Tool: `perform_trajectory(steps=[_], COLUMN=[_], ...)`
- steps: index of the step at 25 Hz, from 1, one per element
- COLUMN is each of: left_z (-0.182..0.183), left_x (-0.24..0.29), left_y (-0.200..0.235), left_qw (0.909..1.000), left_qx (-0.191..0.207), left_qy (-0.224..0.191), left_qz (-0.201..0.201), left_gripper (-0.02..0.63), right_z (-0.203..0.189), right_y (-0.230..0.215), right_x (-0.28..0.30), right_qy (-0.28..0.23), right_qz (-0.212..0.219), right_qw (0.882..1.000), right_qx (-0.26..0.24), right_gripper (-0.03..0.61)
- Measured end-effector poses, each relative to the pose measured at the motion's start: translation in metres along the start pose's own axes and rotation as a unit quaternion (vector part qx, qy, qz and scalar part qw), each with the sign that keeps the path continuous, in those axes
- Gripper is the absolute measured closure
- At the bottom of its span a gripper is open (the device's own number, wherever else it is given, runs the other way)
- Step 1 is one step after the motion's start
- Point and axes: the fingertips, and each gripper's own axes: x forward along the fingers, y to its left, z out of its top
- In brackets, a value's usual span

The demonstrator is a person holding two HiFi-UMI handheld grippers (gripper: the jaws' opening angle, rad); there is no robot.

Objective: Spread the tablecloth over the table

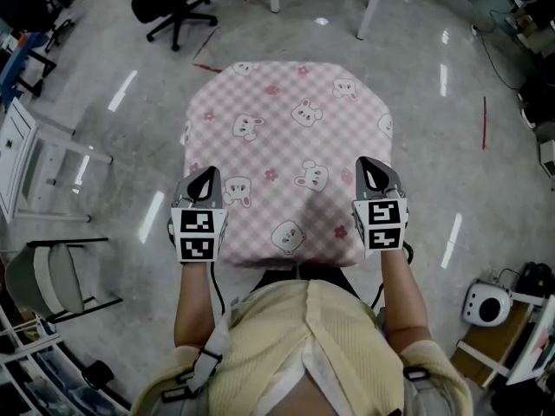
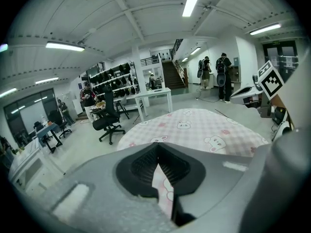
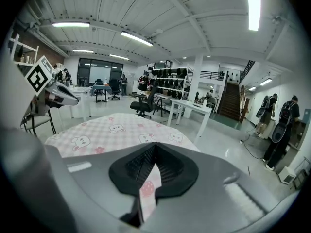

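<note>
A pink checked tablecloth (image 1: 286,137) printed with white bears and flowers lies spread over a small table, its near edge draped toward me. My left gripper (image 1: 205,176) is shut on the cloth's near left edge; a strip of the tablecloth (image 2: 163,191) shows pinched between its dark pads. On the other side, my right gripper (image 1: 371,166) is shut on the near right edge, and a fold of the tablecloth (image 3: 148,191) sits clamped in its pads. Both grippers point away from me over the cloth. The table itself is hidden under the cloth.
A black office chair (image 1: 173,7) stands beyond the table at the far left. White table legs (image 1: 373,7) rise at the far side. A white rack (image 1: 35,159) and a grey chair (image 1: 52,280) stand at my left. A white device (image 1: 486,303) lies on the floor at the right.
</note>
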Motion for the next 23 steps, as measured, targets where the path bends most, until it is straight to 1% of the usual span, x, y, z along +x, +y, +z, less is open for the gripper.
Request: perform_trajectory(steps=[2, 6, 12, 17, 23], left_z=[-0.003, -0.003, -0.001, 0.005, 0.011], left_x=[-0.001, -0.002, -0.002, 0.004, 0.009], left_y=[-0.002, -0.006, -0.01, -0.009, -0.006], left_qw=[1.0, 0.9999, 0.9998, 0.9998, 0.9993], left_qx=[0.0, -0.015, -0.021, -0.02, -0.032], left_qy=[0.002, 0.003, 0.001, -0.006, -0.02], left_qz=[-0.001, -0.007, -0.005, -0.007, -0.008], left_gripper=[0.614, 0.612, 0.612, 0.612, 0.612], right_z=[-0.003, -0.009, -0.003, -0.001, 0.004], right_y=[-0.002, -0.009, -0.014, -0.01, -0.005], right_x=[-0.004, -0.01, -0.013, -0.011, -0.006], right_qy=[0.002, 0.003, -0.006, -0.004, -0.01], right_qz=[-0.002, -0.01, -0.02, -0.019, -0.013], right_qw=[1.0, 1.0, 0.999, 0.999, 0.999], right_qx=[0.002, 0.014, 0.029, 0.036, 0.036], right_gripper=[0.575, 0.575, 0.575, 0.575, 0.575])
